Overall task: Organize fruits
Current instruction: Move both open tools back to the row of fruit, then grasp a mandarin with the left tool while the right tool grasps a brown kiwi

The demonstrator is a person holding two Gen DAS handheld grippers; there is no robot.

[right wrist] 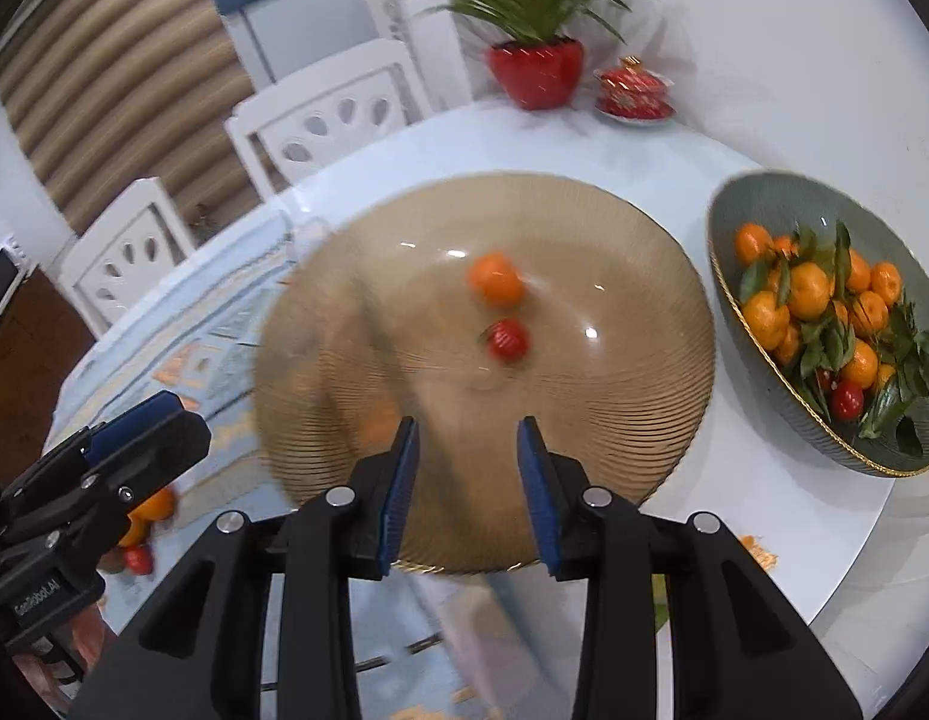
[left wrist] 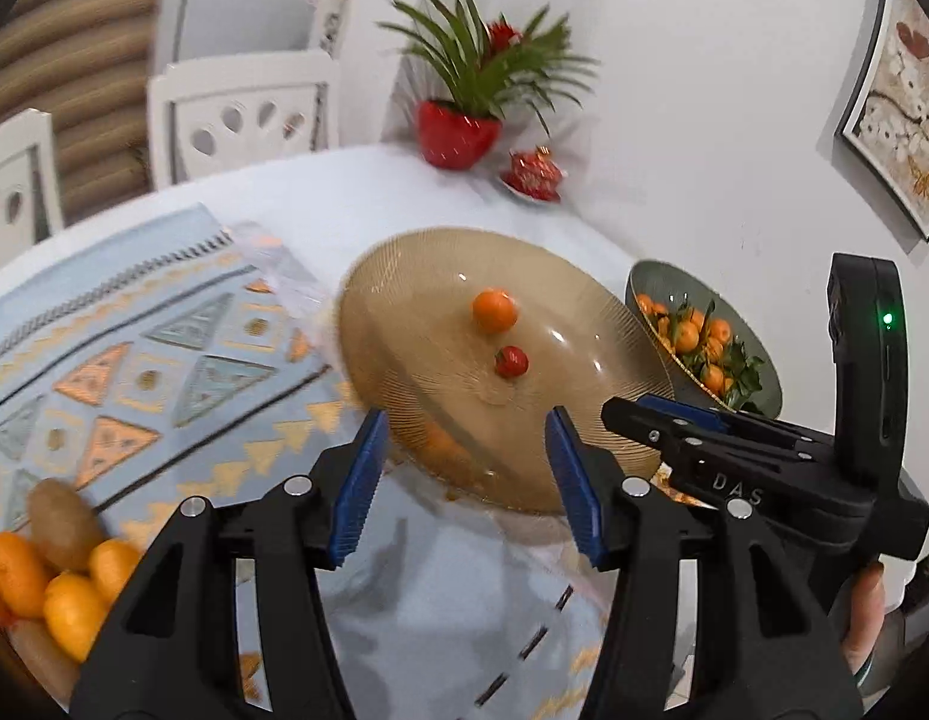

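Both grippers, left point(left wrist: 464, 474) and right point(right wrist: 469, 492), gape empty just before the plate point(right wrist: 584, 228), its orange point(right wrist: 494, 279) and tomato point(right wrist: 508, 339) beyond them.

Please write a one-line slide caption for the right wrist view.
Open right gripper above amber glass plate holding one mandarin and one strawberry.

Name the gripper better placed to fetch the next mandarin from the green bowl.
Right, probably. The green bowl lies just right of the open, empty right gripper; the left gripper sits farther off, nearer the loose fruit pile.
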